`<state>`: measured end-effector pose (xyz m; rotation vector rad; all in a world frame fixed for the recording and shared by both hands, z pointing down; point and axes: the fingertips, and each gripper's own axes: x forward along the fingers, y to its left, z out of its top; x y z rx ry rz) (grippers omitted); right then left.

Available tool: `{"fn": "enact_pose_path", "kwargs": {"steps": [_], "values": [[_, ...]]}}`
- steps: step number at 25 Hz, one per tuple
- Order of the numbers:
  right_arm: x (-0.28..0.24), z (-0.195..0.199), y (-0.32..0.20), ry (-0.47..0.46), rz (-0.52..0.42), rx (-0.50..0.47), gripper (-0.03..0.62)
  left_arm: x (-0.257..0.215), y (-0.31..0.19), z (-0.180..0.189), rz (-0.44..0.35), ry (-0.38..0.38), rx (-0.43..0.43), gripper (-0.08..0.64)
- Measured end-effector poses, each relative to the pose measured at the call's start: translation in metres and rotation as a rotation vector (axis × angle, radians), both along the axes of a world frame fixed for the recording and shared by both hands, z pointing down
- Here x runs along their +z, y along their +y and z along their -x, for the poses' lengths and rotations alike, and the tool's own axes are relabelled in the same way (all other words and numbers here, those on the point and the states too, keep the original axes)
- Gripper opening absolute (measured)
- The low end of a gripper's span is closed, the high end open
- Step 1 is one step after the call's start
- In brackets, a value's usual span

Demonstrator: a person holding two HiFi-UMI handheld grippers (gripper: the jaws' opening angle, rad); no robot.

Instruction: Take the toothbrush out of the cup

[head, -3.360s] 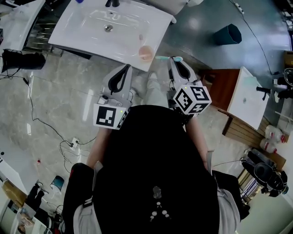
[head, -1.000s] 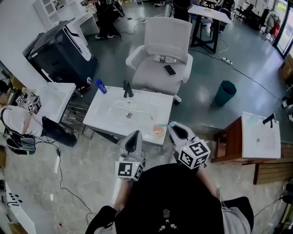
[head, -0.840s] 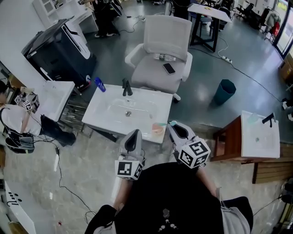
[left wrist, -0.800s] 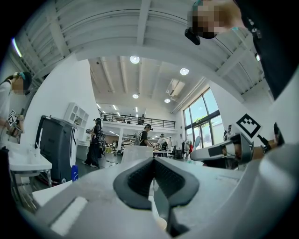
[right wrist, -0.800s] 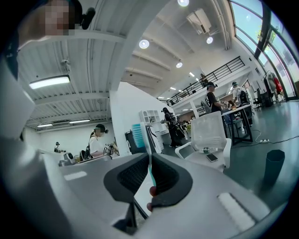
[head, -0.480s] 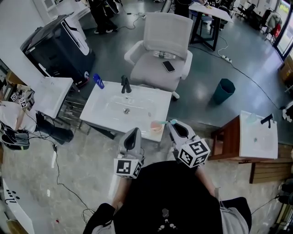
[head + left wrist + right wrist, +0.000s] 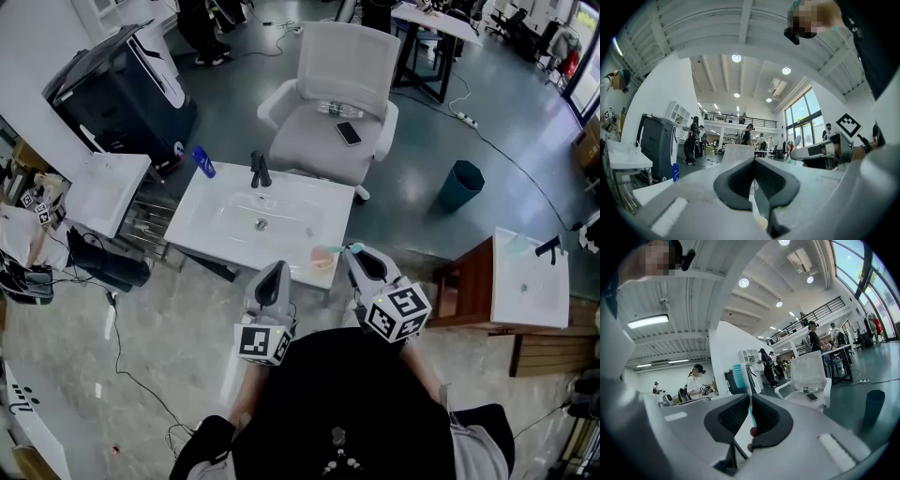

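At the near right corner of the white rectangular ceramic sink (image 7: 225,202), I am seeing the small peach-pink translucent cup (image 7: 322,262) standing upright close to the rim. The right gripper (image 7: 359,255) is pointing level, just beside the cup, to its right in the head view. In the right gripper view its jaws (image 7: 751,398) are clenching on the teal-and-white plastic toothbrush (image 7: 750,411). The black pads are pressing the handle from both sides, and the teal bristle head (image 7: 738,374) is standing above them.

From the head view the toothbrush (image 7: 345,249) is running sideways from the jaw tips toward the cup, with its far end over the cup's rim. I cannot tell whether that end is dipping inside the cup or hanging clear of it.

The left gripper (image 7: 273,273) is hovering in front of the sink's near edge, left of the cup and apart from it. In the left gripper view its jaws (image 7: 753,161) are sitting closed against each other with nothing between the pads.

Further notes:
- A black faucet (image 7: 259,171) is standing at the sink's far edge.
- A blue bottle (image 7: 203,161) is sitting at the far left corner.
- A white office chair (image 7: 339,98) is standing behind the sink, with a dark phone (image 7: 348,133) lying on its seat.
- A teal bin (image 7: 461,186) is standing on the floor to the right.
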<state>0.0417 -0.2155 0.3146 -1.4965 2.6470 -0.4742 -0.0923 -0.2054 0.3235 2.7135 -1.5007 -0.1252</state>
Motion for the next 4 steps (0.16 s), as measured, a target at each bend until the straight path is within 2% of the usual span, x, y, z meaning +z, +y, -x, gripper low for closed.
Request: {"fn": "enact_pose_path", "kwargs": {"steps": [4], "values": [[0.0012, 0.0019, -0.0026, -0.003, 0.001, 0.000, 0.024, 0.0017, -0.0025, 0.0026, 0.005, -0.008, -0.002, 0.002]]}}
